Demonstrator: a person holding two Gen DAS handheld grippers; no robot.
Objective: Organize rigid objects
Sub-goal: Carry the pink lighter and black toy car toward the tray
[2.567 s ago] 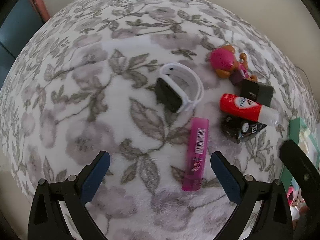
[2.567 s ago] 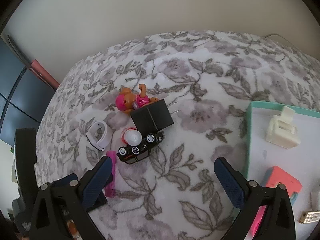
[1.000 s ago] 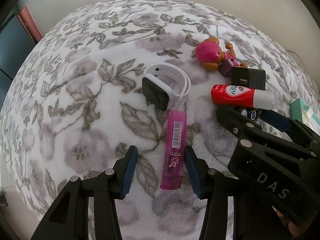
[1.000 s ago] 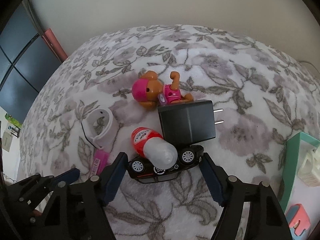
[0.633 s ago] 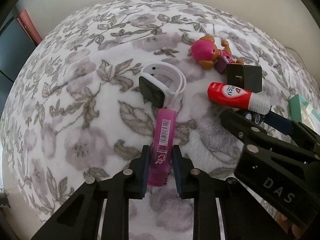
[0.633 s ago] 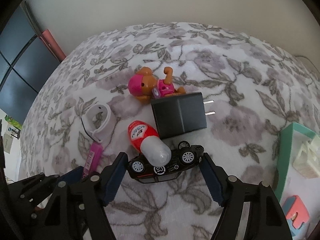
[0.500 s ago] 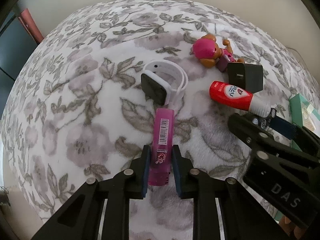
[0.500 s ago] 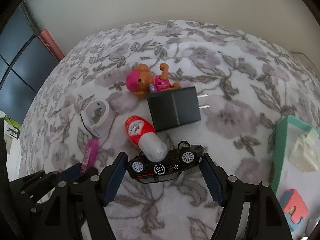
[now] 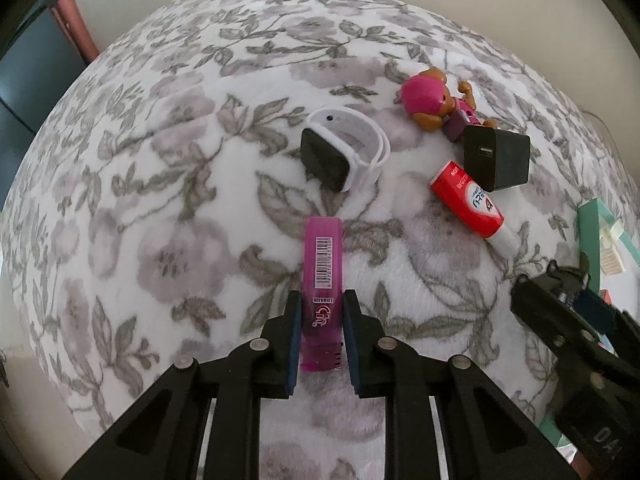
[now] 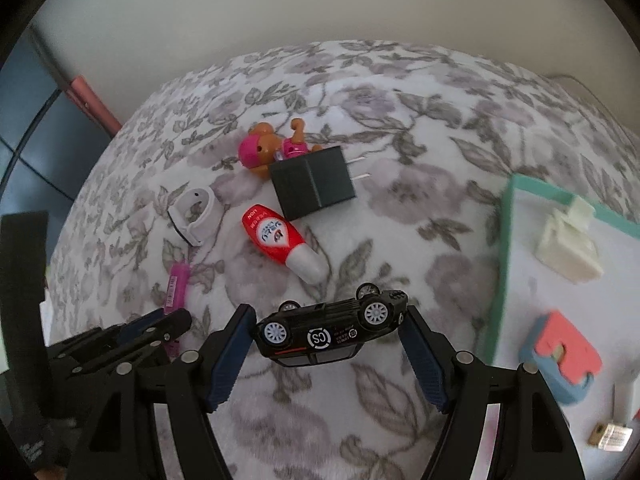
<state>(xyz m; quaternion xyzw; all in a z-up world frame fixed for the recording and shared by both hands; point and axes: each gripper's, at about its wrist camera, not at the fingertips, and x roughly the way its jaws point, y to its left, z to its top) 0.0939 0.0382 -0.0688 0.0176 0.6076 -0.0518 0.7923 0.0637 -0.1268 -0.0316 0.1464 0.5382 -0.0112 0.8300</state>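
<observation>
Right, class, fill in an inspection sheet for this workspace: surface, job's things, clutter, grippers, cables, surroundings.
Surface: floral blanket, soft, rumpled.
Job's things: pink tube and toy car both gripped; smartwatch, red glue bottle, black charger and dog figurine lie loose; teal tray holds a cream piece and a coral-blue piece.
Clutter: nothing seen.
Grippers: left gripper, jaws shut on the pink tube; right gripper, jaws on the toy car's ends, car upside down.
Cables: thin wire at the far blanket edge.
Surroundings: pale wall, dark panels on the left.
</observation>
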